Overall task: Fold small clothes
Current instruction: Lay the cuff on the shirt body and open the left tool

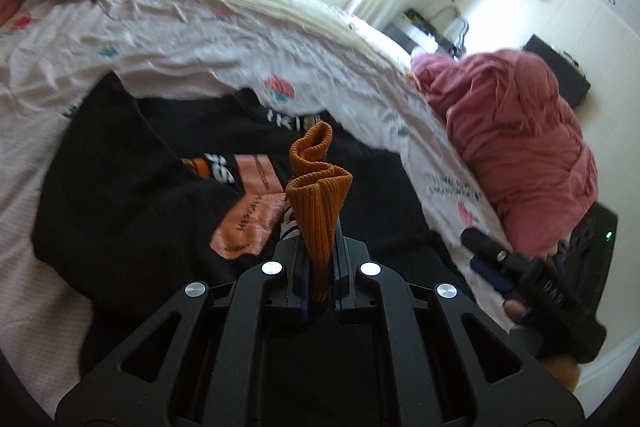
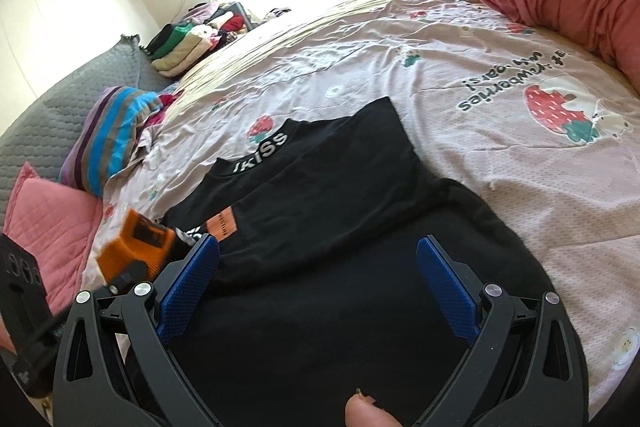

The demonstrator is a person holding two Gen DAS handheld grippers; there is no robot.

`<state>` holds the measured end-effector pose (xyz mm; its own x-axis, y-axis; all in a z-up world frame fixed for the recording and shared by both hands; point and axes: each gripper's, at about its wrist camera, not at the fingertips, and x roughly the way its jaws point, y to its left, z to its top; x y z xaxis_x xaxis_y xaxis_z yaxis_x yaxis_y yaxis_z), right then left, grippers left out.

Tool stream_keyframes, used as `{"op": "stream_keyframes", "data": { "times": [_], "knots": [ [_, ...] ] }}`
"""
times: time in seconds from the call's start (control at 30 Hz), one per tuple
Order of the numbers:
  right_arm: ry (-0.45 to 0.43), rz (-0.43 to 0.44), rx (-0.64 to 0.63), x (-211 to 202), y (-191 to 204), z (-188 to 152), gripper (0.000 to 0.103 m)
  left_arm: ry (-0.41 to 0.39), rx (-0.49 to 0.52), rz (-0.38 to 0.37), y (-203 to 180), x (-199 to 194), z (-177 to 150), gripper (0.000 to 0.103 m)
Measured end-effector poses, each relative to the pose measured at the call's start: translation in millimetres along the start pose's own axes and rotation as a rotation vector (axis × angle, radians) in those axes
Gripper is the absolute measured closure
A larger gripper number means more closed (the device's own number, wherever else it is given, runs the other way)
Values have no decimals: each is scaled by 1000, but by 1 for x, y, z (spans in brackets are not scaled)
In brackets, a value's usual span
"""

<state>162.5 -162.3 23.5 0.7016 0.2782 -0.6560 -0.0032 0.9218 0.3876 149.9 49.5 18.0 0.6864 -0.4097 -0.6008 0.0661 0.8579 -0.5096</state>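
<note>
Black shirt (image 2: 320, 187) on bed (image 2: 440, 75), sleeve sides folded inward, bottom half not yet brought up. Orange ribbed cuff (image 1: 316, 211) pinched in left gripper (image 1: 318, 259) jaws, above shirt. Right gripper (image 2: 318, 291) jaws spread, holding nothing, over lower hem.

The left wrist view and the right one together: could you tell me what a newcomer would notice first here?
Probably the orange ribbed cuff standing up, pinched in the shut left gripper above the black shirt. That shirt lies spread on the strawberry-print bedsheet, with the open right gripper above it. A crumpled pink duvet is heaped at the bed's edge.
</note>
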Motion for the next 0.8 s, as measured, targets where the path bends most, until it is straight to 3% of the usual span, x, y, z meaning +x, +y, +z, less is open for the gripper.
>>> {"op": "stream_keyframes", "data": {
  "times": [0.1,0.27,0.33,0.6,0.77,0.8],
  "knots": [
    [6,-10,14,2,-6,1,5,42,1,-3,2,11,-5,100],
    [19,-16,21,6,-11,0,5,123,-3,-36,2,25,-12,91],
    [26,-13,25,9,-11,-1,5,134,9,-45,0,24,-12,75],
    [124,35,-8,30,1,-13,5,56,-53,-50,13,3,1,58],
    [231,99,-38,51,22,-29,5,-24,-88,79,33,-15,14,38],
    [247,107,-55,55,28,-32,6,-41,-93,115,38,-19,17,29]
  ]
}}
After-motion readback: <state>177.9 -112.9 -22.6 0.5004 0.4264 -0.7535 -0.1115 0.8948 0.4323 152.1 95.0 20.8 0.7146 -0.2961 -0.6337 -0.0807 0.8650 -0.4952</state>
